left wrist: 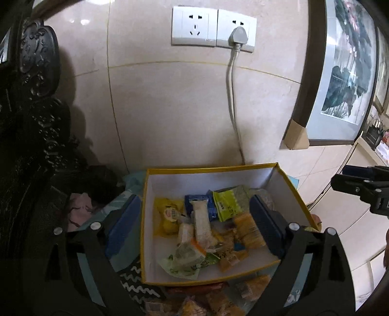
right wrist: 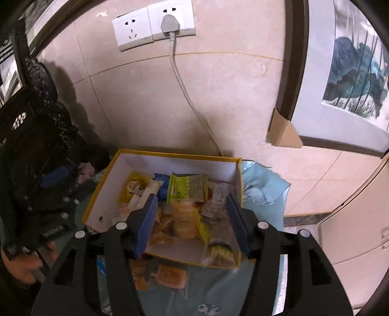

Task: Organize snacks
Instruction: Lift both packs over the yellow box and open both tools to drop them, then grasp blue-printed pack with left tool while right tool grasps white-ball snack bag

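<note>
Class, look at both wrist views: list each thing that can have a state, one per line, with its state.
Yellow box: lid off, partly filled with snack packets.
Left hand-held gripper: open, nothing between its fingers.
Right hand-held gripper: open above the box, gripping nothing.
Left socket: unused.
Right socket: grey plug inserted.

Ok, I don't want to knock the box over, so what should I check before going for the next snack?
1. Left claw empty: ok, wide open, nothing between its pads.
2. Right claw has let go: ok, the orange cracker pack lies between the fingers with a gap on both sides.
3. Room left in the box: ok, bare white floor shows.
4. All snacks inside: not ok, loose packets lie in front of the box.
5. Left claw clear of the box wall: cannot tell, one finger is outside the left wall and one inside.
</note>
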Tool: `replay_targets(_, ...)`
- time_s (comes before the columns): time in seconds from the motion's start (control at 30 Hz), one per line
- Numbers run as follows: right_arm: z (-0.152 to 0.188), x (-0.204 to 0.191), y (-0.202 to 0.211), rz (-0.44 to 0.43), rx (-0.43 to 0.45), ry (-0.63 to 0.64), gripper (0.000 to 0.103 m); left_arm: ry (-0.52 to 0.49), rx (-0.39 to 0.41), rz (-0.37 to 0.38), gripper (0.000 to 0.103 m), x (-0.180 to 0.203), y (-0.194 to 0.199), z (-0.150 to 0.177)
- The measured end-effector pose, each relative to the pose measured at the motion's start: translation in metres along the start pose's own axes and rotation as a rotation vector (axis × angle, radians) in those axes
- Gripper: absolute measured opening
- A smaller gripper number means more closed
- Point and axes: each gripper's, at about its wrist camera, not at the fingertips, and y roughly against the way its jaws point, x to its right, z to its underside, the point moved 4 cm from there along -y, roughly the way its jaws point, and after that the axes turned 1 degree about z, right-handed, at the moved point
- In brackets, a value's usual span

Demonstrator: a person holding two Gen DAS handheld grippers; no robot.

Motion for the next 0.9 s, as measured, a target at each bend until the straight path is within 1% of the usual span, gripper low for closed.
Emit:
replay_targets(0.1, 0.013, 0.0, 0.001, -0.002, -0.021, -0.008, 0.059, 0.019, -0.005, 0.001, 0.092, -0.006, 0.008, 0.007)
replay_targets(0.17, 0.026, -0.004, 0.004, -0.009, -0.033, -0.005, 0.061, 0.028, -0.004, -0.001, 0.092, -0.008, 0.016, 0.014)
replay_targets(0.27, 0.055, -0.017, 0.005, -0.039, -0.065, 0.024, 0.064, 0.037, -0.01, 0.006, 0.092, -0.011, 0.029, 0.033)
replay_targets(0.37, 0.097, -0.035, 0.001, -0.093, -0.139, 0.047, 0.064, 0.054, -0.044, 0.007, 0.092, -0.018, 0.037, 0.061)
replay_targets(0.43, 0.136, -0.051, -0.006, -0.14, -0.218, 0.069, 0.064, 0.06, -0.086, -0.01, 0.092, -0.026, 0.039, 0.092)
replay_targets(0.47, 0.154, -0.057, -0.009, -0.156, -0.251, 0.085, 0.064, 0.061, -0.124, -0.026, 0.092, -0.031, 0.037, 0.113)
replay_targets(0.5, 0.179, -0.068, -0.013, -0.17, -0.297, 0.12, 0.064, 0.065, -0.152, -0.038, 0.092, -0.036, 0.036, 0.128)
replay_targets(0.57, 0.212, -0.082, -0.018, -0.175, -0.348, 0.181, 0.064, 0.074, -0.214, -0.073, 0.092, -0.047, 0.033, 0.16)
replay_targets(0.63, 0.253, -0.1, -0.021, -0.18, -0.405, 0.272, 0.064, 0.092, -0.24, -0.096, 0.092, -0.058, 0.033, 0.177)
replay_targets(0.67, 0.264, -0.106, -0.022, -0.179, -0.418, 0.297, 0.064, 0.107, -0.251, -0.105, 0.092, -0.064, 0.033, 0.186)
replay_targets(0.73, 0.289, -0.115, -0.024, -0.172, -0.456, 0.351, 0.064, 0.106, -0.249, -0.105, 0.092, -0.069, 0.036, 0.192)
replay_targets(0.8, 0.298, -0.117, -0.026, -0.155, -0.457, 0.376, 0.064, 0.085, -0.24, -0.101, 0.092, -0.068, 0.037, 0.193)
replay_targets(0.9, 0.306, -0.118, -0.035, -0.139, -0.471, 0.361, 0.064, 0.05, -0.234, -0.083, 0.092, -0.057, 0.032, 0.192)
